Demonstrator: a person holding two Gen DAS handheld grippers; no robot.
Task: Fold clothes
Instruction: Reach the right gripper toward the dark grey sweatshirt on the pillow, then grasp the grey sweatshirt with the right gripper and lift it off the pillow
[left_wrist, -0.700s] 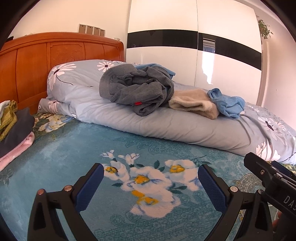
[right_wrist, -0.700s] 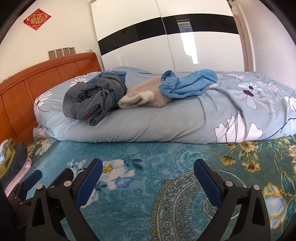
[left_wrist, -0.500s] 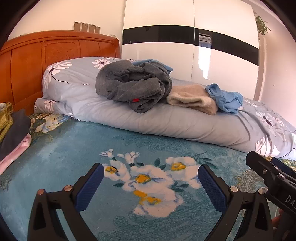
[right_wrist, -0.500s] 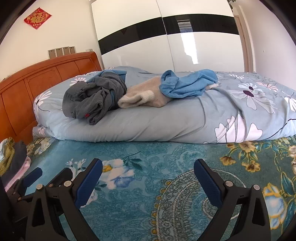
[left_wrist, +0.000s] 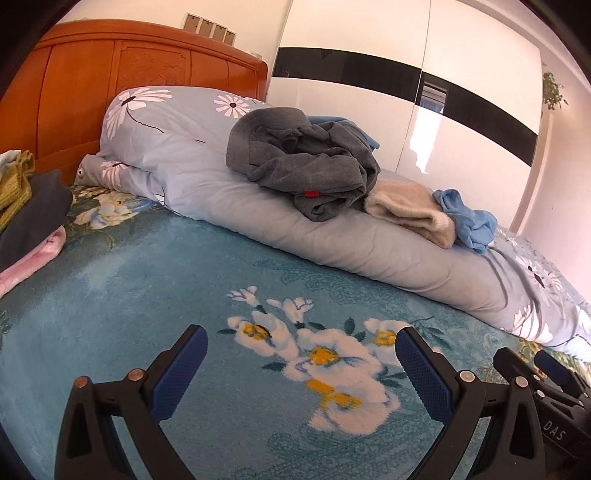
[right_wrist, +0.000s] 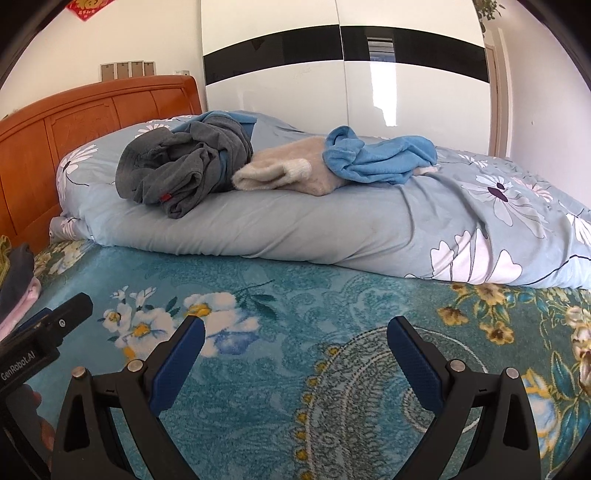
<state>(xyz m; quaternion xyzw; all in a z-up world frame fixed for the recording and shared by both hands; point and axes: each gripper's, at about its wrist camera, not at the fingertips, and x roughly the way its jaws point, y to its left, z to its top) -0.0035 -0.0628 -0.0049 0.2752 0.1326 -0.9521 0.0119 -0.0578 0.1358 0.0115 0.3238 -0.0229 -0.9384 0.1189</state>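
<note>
Both tongs (left_wrist: 301, 363) (right_wrist: 295, 354) gape empty over the teal bedspread (left_wrist: 147, 288).

Orange wooden headboard (left_wrist: 110, 85) at bed's head; beside it, a glossy white wardrobe (right_wrist: 369, 92) (black band across) reflecting bright daylight. Plain white wall (right_wrist: 147, 33) above the headboard.

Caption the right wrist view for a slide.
Open right hand-held gripper hovers over the floral blanket; grey, beige and blue garments await on the duvet.
</note>
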